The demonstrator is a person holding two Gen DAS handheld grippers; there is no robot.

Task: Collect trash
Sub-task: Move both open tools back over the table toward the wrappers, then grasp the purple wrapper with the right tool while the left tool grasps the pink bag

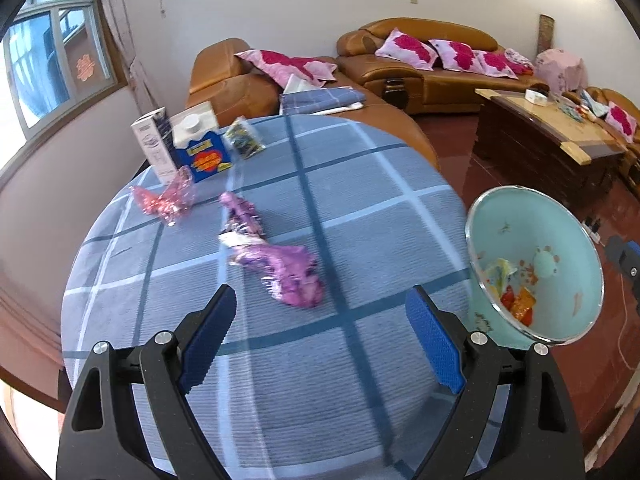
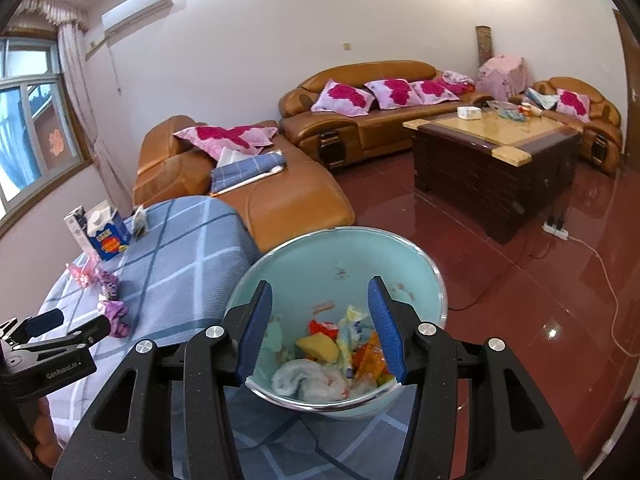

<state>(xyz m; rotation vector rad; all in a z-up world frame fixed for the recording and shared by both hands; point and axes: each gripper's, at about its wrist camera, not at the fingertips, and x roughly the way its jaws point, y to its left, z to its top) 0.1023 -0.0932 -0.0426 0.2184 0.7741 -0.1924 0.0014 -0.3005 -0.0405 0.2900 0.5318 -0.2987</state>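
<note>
A purple wrapper (image 1: 276, 256) lies on the round table with a blue checked cloth (image 1: 360, 184), just ahead of my left gripper (image 1: 320, 312), which is open and empty above the cloth. A pink wrapper (image 1: 166, 200) lies farther left. A light blue trash bin (image 2: 340, 272) stands at the table's right edge with several wrappers and a white tissue (image 2: 308, 380) inside. My right gripper (image 2: 320, 320) is open and empty, hovering over the bin. The purple wrapper (image 2: 114, 312), the pink wrapper (image 2: 82, 272) and the left gripper (image 2: 68, 324) show in the right wrist view.
A blue and white carton (image 1: 200, 144), a white box (image 1: 154, 144) and a small packet (image 1: 244, 138) stand at the table's far edge. Brown sofas (image 2: 360, 128) with pink cushions and a wooden coffee table (image 2: 492, 160) lie beyond. A cable (image 2: 600, 280) runs across the red floor.
</note>
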